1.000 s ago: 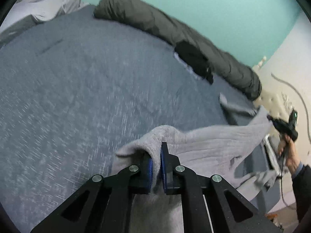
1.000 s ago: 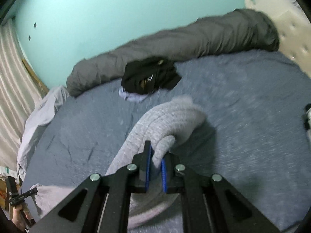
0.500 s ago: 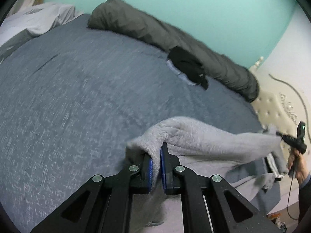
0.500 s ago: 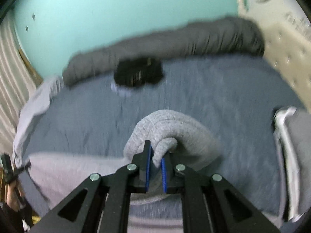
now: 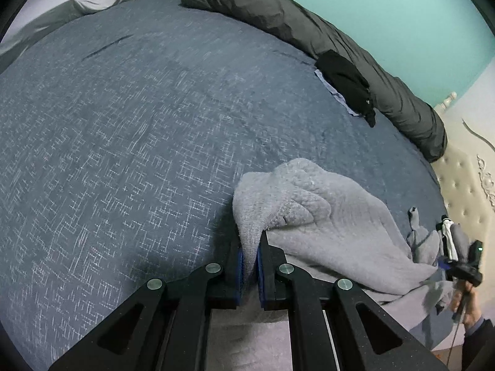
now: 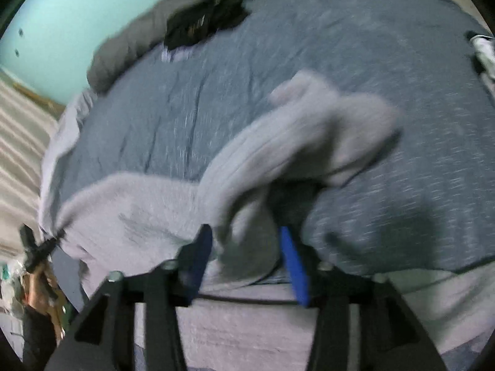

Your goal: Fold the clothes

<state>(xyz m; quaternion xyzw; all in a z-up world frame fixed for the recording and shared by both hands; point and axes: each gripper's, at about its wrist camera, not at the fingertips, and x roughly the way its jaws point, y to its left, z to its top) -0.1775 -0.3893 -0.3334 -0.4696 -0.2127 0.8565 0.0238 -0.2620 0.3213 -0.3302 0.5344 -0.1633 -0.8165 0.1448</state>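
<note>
A grey knitted garment (image 5: 328,225) lies bunched on the blue bedspread (image 5: 139,130). My left gripper (image 5: 250,266) is shut on one edge of it, low over the bed. In the right wrist view, which is blurred, the same garment (image 6: 309,136) lies spread across the bed. My right gripper (image 6: 246,258) has its jaws wide apart, with a fold of the grey cloth lying loose between the blue pads (image 6: 294,266). The right gripper also shows far right in the left wrist view (image 5: 464,266).
A dark grey rolled duvet (image 5: 309,31) runs along the far edge by the teal wall. A black garment (image 5: 346,83) lies on a pale cloth next to it. A light sheet (image 5: 77,3) lies far left. A tufted headboard (image 5: 464,185) stands at right.
My right gripper has opened and let go of the grey garment, which has dropped onto the bed. Both grippers have come lower, and the left one still holds its edge.
</note>
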